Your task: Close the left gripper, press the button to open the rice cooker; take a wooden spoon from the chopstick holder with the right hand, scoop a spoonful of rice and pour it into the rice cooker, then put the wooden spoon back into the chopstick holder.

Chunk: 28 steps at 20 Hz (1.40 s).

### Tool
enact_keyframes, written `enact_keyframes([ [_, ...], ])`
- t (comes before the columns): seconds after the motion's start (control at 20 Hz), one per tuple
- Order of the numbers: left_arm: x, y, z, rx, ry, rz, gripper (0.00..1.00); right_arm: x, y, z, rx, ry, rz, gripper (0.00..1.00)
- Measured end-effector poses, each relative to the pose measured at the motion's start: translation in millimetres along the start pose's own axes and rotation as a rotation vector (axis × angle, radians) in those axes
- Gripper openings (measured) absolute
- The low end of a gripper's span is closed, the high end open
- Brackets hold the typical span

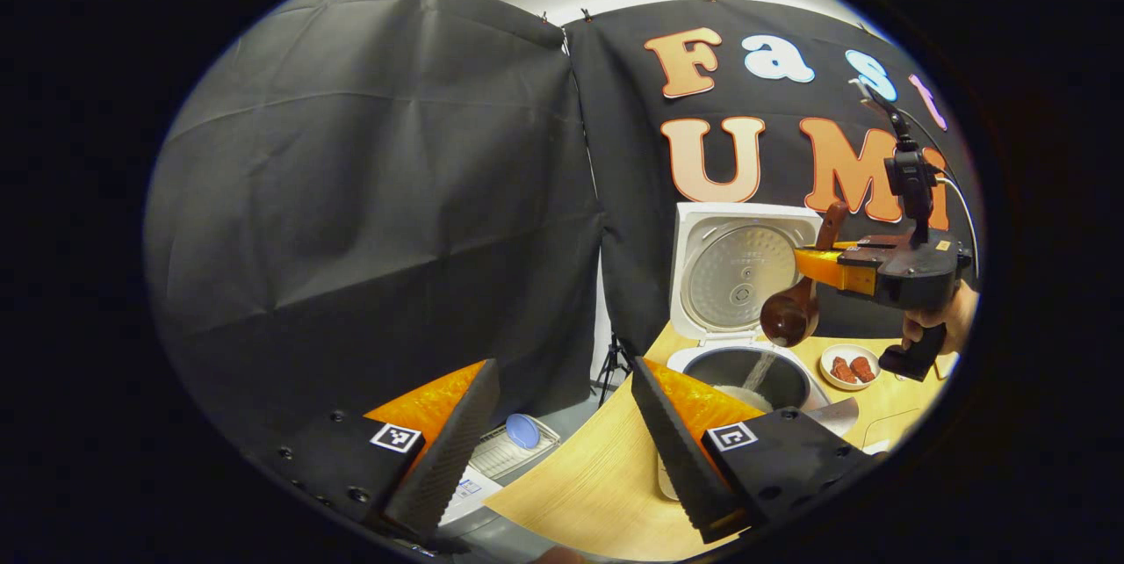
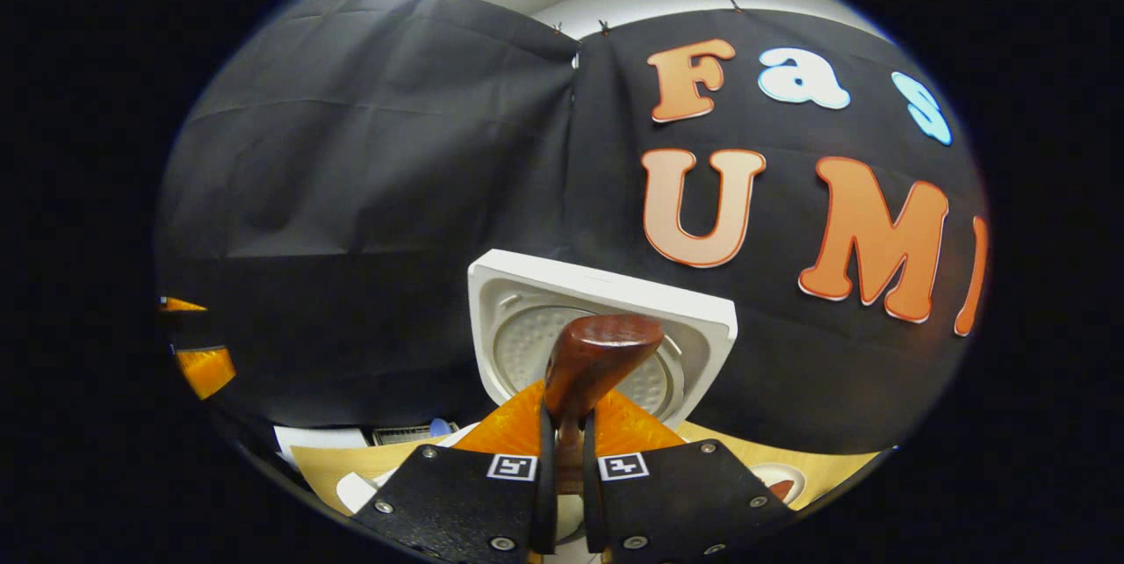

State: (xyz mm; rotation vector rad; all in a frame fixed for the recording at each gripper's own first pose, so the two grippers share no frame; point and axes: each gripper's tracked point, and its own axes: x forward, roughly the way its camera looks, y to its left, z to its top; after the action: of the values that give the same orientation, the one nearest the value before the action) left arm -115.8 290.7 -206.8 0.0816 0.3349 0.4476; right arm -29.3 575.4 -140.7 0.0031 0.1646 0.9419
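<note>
Your right hand-held gripper [image 2: 562, 459] is clamped narrow on the wooden spoon [image 2: 597, 357], both fingers pressing the handle with barely a gap between them. In the left gripper view you see that same gripper [image 1: 812, 265] held up over the open rice cooker [image 1: 742, 318], at the far right of the worktop [image 1: 597, 476].

The spoon is stiff and light, so it will not flex or sag, but its smooth finish looks slippery. Hold it mid-handle as you do now; a grip nearer the bowl would foul the pour, and one at the very end would let it twist.

Its long axis runs steeply, handle end up and to the right, bowl [image 1: 788, 318] down and to the left, tipped over the inner pot [image 1: 746, 371]. A thin stream of rice [image 1: 760, 369] falls from the bowl's lip into the pot, where a pale heap lies. The raised lid [image 1: 742, 270] stands just behind the spoon, so keep the bowl clear of it.

Your left hand-held gripper [image 1: 566, 441] hangs wide open and empty, nearer and left of the cooker. A small dish [image 1: 849, 366] of red pieces sits to the right of the pot.
</note>
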Motion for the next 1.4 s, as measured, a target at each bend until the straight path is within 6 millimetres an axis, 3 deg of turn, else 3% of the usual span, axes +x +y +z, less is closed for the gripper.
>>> enact_keyframes([
  [0.2, -2, -4, 5, 0.02, -0.016, -0.001, 1.0, -17, 8, 16, -0.041, -0.052, 0.042, 0.12],
  [0.45, -14, -26, 17, 0.016, -0.036, 0.014, 1.0, -46, -10, 21, -0.051, -0.076, 0.048, 0.12],
  [0.75, -31, -78, 31, 0.037, -0.064, -0.027, 1.0, -105, -73, 17, 0.045, -0.071, -0.015, 0.12],
  [0.8, -33, -88, 34, 0.041, -0.067, -0.037, 1.0, -117, -84, 11, 0.06, -0.059, -0.026, 0.07],
  [0.85, -36, -96, 35, 0.043, -0.069, -0.05, 1.0, -130, -96, 6, 0.076, -0.048, -0.041, 0.12],
  [1.2, -41, -151, 48, 0.057, -0.079, -0.093, 1.0, -220, -187, -37, 0.162, 0.015, -0.217, 0.11],
  [1.4, -42, -179, 55, 0.055, -0.073, -0.125, 1.0, -272, -227, -68, 0.228, 0.059, -0.333, 0.11],
])
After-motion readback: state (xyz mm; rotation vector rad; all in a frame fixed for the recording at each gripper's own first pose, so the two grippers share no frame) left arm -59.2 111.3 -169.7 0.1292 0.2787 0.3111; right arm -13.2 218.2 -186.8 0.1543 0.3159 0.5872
